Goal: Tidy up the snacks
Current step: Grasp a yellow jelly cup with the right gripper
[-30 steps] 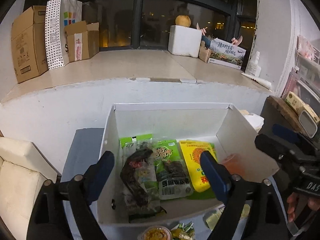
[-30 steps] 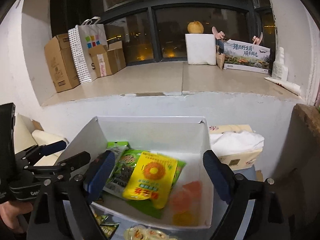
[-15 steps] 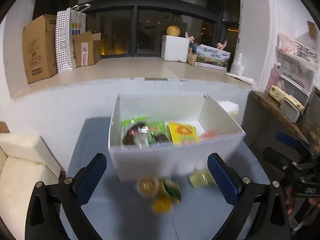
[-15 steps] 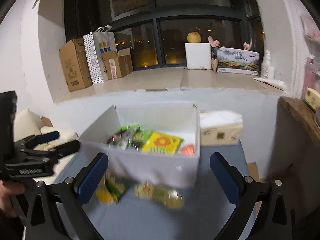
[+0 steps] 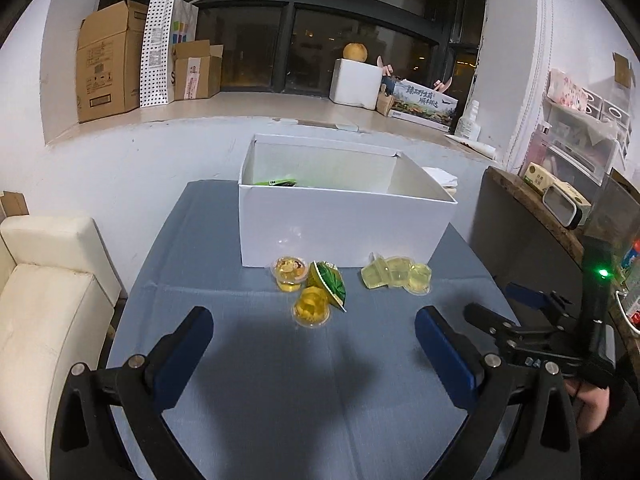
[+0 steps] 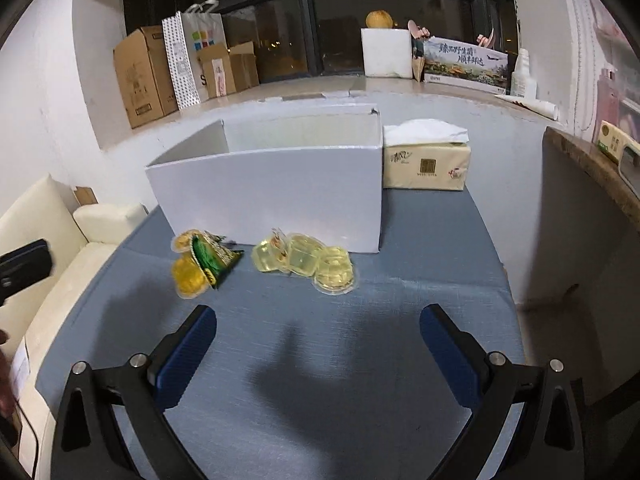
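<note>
1 white box [image 5: 344, 232], 1 green packet [image 5: 329, 283], 1 tissue pack [image 6: 425, 164]

Ahead of the grippers stands a matt white cardboard box [image 5: 344, 232] on a blue woven cloth table cover [image 5: 280, 392]. Just before it sit clear glossy plastic jelly cups [image 5: 398, 275] and a shiny green foil packet [image 5: 330, 284]. Right of the box, a soft-wrapped paper tissue pack [image 6: 426, 166].

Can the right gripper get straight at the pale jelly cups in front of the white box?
Probably yes. The right gripper is open and empty, and only bare blue tablecloth lies between it and the pale jelly cups; the white box stands behind them.
</note>
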### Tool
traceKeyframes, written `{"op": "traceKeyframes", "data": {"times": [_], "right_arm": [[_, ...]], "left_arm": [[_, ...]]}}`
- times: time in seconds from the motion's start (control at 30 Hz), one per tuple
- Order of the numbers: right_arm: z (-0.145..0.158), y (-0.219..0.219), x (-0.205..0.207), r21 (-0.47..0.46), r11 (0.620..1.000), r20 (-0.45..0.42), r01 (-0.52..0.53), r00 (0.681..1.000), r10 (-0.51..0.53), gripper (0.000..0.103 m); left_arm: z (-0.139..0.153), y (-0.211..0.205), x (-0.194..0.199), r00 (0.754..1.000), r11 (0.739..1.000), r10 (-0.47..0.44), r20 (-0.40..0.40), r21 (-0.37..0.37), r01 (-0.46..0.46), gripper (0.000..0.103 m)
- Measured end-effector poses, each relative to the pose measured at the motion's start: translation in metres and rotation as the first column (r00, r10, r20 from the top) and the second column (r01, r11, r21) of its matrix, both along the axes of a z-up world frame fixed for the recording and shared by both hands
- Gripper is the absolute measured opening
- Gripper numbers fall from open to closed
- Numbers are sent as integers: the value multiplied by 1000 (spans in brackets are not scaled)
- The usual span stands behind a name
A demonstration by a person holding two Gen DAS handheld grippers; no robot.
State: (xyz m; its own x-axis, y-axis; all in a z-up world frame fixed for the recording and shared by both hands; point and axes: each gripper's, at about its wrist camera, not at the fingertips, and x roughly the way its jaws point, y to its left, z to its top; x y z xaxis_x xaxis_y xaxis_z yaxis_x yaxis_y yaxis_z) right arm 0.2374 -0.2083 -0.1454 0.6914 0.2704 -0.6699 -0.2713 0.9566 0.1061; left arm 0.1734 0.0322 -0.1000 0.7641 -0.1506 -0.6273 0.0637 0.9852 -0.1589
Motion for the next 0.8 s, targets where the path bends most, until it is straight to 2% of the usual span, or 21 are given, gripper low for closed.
{"op": "traceKeyframes", "data": {"times": [0.2, 0.4, 0.47, 0.53, 0.6, 0.63, 0.67, 0.7, 0.8], "right_arm": [[-9, 1, 18, 5, 1000, -8, -9, 1000, 9, 103], [-31, 5, 63, -28, 1000, -66, -13, 998, 11, 102], [-37, 10, 74, -55, 998, -76, -17, 997, 12, 99], [-43, 14, 85, -65, 998, -100, -28, 995, 21, 83], [-51, 18, 95, -74, 997, -129, -38, 991, 28, 75], [-55, 19, 97, -68, 997, -139, -46, 990, 37, 58], [-58, 20, 100, -60, 997, -154, -56, 987, 46, 50], [-61, 21, 102, -65, 996, -165, -57, 985, 45, 36], [-62, 20, 98, -56, 996, -149, -63, 987, 54, 36]], "left_arm": [[3, 2, -5, 1000, 1000, 12, -6, 4, -12, 103], [3, 0, -10, 1000, 1000, 3, -8, 12, -3, 103], [1, 1, -9, 1000, 1000, 5, -15, 11, -5, 103], [-3, 2, -8, 1000, 1000, 5, -24, 9, -5, 103], [-7, 4, -6, 999, 1000, 10, -34, 11, -10, 103], [-8, 4, -5, 999, 1000, 10, -37, 10, -10, 103], [-11, 5, -4, 999, 1000, 10, -43, 8, -9, 103], [-13, 5, -3, 999, 1000, 11, -47, 9, -11, 103], [-19, 7, 0, 998, 1000, 15, -59, 8, -15, 103]]}}
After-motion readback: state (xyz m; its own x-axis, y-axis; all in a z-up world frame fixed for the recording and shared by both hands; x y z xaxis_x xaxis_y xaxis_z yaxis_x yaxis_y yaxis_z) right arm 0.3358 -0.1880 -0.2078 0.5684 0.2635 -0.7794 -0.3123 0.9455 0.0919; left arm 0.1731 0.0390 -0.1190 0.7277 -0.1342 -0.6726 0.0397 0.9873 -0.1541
